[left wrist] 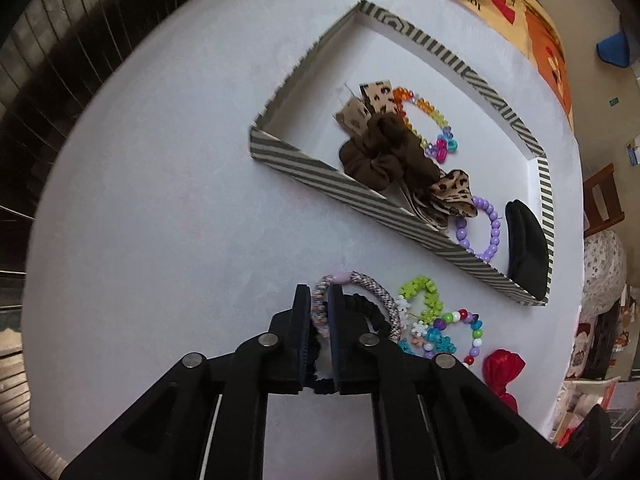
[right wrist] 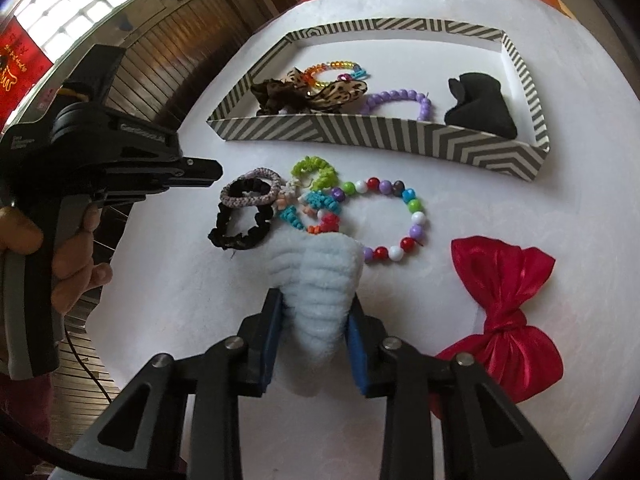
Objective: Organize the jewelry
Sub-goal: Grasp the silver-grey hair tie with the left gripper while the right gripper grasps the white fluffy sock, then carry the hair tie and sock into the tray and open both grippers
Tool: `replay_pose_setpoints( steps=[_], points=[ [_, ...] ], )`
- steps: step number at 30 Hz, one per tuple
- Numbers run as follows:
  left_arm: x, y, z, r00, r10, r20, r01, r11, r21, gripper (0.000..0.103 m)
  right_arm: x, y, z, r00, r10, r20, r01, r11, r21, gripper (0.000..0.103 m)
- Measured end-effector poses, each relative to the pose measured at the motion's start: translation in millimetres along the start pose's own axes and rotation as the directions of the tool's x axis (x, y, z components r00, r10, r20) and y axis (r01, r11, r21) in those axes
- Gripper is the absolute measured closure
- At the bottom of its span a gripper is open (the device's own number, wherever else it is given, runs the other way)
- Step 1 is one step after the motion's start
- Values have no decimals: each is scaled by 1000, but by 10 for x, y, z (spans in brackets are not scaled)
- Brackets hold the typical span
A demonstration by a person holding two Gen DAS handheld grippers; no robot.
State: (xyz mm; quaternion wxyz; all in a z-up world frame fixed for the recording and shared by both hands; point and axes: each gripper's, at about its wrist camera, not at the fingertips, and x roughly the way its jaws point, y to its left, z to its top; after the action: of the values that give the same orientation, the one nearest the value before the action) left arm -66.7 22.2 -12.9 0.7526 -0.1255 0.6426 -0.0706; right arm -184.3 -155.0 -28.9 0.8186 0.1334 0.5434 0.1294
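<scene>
Roughly halfway through the tidy-up by the look of it. The striped tray [right wrist: 384, 136] at the far side of the white desk [right wrist: 168, 280] already holds a brown scrunchie [left wrist: 388, 152], a leopard-print bow [right wrist: 340, 94], a rainbow bead bracelet [left wrist: 424, 116], a purple bead bracelet [right wrist: 396, 100] and a black fabric piece [right wrist: 480, 108].

Left outside, on the desk just near of the tray: the braided hair tie [right wrist: 252, 190], the black scrunchie [right wrist: 240, 228], a tangle of coloured bead pieces [right wrist: 316, 196], the multicolour bead bracelet [right wrist: 396, 220] and, over to the right, a red satin bow [right wrist: 504, 300].

The left gripper [left wrist: 320, 320] has its jaws pinched together on the braided hair tie. The right gripper [right wrist: 314, 332] has its jaws clamped on a fluffy pale-blue scrunchie [right wrist: 320, 280]. Both look bound for the tray.
</scene>
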Motion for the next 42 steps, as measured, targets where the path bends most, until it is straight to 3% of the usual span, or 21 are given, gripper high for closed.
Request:
replay_pose_setpoints(
  steps=[5,10,22,31,42],
  points=[
    [169,-27,56,999,24,-27,-23,1000,9,101,38,-51,-17,1000,-6,-18,6,1000,7,71],
    [182,-89,58,1000,26,-6,-25,998,49,103,28,-90,-40,1000,4,-12,-4,1000,17,71],
    [-587,-376,52,990,-47,133,32,993,116,103,-531,-7,107,992,50,114,-48,998,-28,72],
    [-674,-757,352,978,-36,204,-1,984,177,103,-816,-323,704,980,-13,199,11,1000,9,72],
    [-275,-1222,1020,974,25,223,-86,960,267,103,-403,-764,1496,981,-68,179,54,995,83,72]
  ],
)
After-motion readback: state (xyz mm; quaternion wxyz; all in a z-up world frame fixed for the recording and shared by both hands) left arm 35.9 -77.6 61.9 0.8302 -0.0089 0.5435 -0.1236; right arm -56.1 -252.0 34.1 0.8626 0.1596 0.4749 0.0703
